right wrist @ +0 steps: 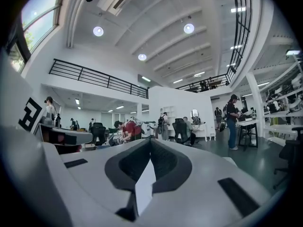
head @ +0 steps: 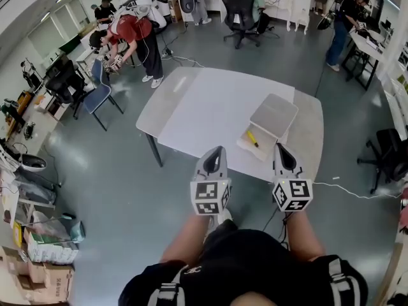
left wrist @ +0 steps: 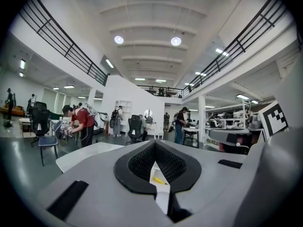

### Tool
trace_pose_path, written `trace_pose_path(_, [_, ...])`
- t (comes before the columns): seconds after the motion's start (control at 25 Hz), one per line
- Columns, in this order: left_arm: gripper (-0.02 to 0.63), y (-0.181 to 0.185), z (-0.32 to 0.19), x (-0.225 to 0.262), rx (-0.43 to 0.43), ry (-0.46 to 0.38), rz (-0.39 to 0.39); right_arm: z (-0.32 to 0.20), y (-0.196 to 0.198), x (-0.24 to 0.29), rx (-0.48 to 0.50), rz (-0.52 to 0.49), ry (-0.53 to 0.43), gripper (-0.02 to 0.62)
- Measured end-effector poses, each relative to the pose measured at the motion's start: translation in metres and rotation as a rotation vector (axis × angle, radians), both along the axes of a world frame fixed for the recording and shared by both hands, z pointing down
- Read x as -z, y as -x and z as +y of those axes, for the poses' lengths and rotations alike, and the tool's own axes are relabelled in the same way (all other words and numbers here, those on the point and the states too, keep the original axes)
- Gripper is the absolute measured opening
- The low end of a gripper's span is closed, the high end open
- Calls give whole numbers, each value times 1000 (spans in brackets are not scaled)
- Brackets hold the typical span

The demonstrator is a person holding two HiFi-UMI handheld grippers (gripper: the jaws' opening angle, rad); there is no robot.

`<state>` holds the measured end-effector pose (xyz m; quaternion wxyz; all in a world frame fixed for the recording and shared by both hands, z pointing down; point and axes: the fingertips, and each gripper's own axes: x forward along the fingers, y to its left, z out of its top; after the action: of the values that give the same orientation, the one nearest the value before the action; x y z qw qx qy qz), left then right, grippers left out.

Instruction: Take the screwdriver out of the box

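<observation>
Logged as not begun: found yellow screwdriver (head: 252, 138) lying inside open box (head: 245, 147) at right near part of counter (head: 210, 107), with left gripper (head: 218, 150) and right gripper (head: 281, 148) hanging apart from it on near side, jaws seemingly all but closed on nothing; reach, grasp, lift-out left to do.

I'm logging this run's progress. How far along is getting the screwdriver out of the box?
Done: the flat white box on the white table stands open, its lid folded back. In hand: nothing. The left gripper and right gripper hover short of the table's near edge, jaws together and empty. Left: the yellow screwdriver lies inside the box, so reaching, gripping and lifting remain.
</observation>
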<state>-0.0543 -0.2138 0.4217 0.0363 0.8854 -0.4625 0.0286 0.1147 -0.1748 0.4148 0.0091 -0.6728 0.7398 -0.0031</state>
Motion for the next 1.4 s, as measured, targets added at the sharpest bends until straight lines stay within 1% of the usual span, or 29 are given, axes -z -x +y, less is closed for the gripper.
trace_pose_path(0.36, [5, 2, -95, -1, -41, 24, 6, -88, -2, 0, -37, 27, 39, 12])
trace_pose_path(0.56, [5, -1, -125, -4, -75, 45, -35, -112, 0, -2, -47, 22, 56, 12])
trace_pose_path(0.68, [5, -13, -134, -4, -78, 40, -32, -122, -9, -9, -27, 26, 81, 12])
trace_pose_path(0.84, [5, -38, -140, -8, -51, 33, -30, -137, -29, -18, 10, 60, 88, 12])
trace_pose_path(1.0, [5, -52, -139, -5, -30, 19, -26, -147, -39, -19, 46, 95, 96, 12])
trace_pose_path(1.16, [5, -58, -139, 0, 1, 2, -37, -156, -45, -29, 81, 104, 129, 12])
trace_pose_path(1.4, [5, -54, -142, -9, 41, 22, -69, -168, -38, -48, 123, 130, 186, 12])
